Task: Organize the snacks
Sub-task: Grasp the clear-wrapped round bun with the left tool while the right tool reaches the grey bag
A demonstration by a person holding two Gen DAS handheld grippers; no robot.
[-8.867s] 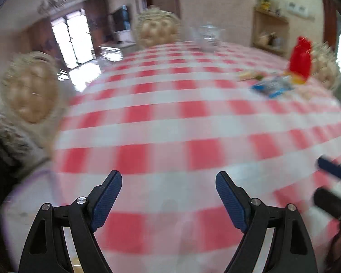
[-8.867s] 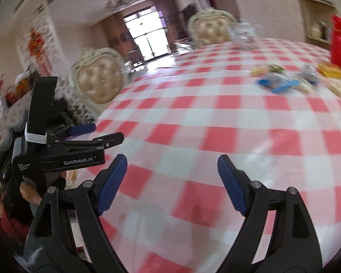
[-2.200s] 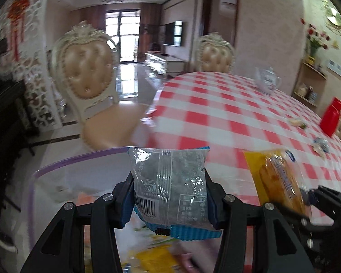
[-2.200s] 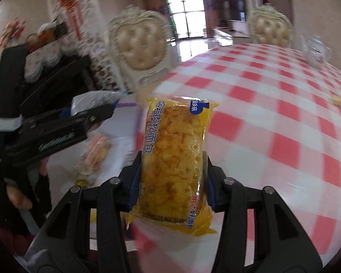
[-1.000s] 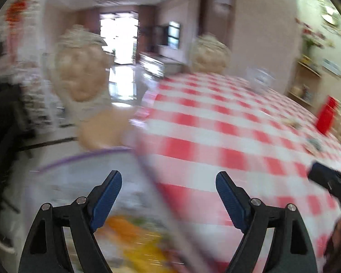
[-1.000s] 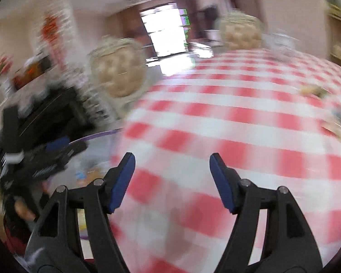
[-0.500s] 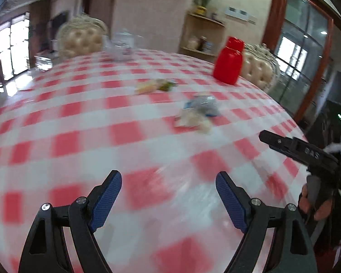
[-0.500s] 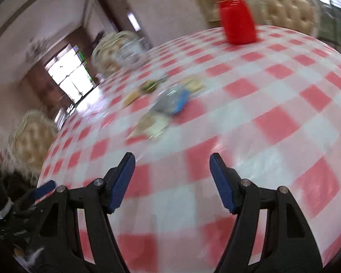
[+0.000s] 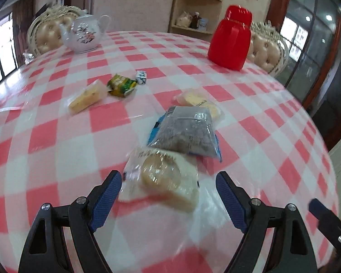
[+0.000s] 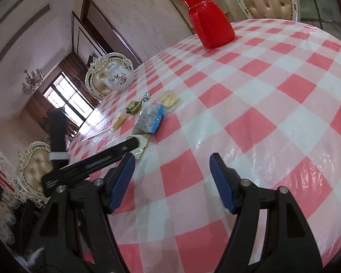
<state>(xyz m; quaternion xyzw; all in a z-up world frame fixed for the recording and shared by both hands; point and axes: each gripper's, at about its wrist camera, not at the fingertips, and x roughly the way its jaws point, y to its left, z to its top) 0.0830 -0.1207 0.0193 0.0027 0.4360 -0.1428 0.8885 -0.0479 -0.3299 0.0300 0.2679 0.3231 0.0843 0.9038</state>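
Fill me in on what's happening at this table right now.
A person with a handheld gripper in each hand is sorting wrapped snacks on a red-checked table. Both are open and empty. The left gripper is lined up on the round pastry packet, which lies between its fingers, not yet gripped. Just beyond it lies a dark snack in a blue-edged wrapper, and a few more snacks are scattered farther back. The right gripper hovers over bare cloth.
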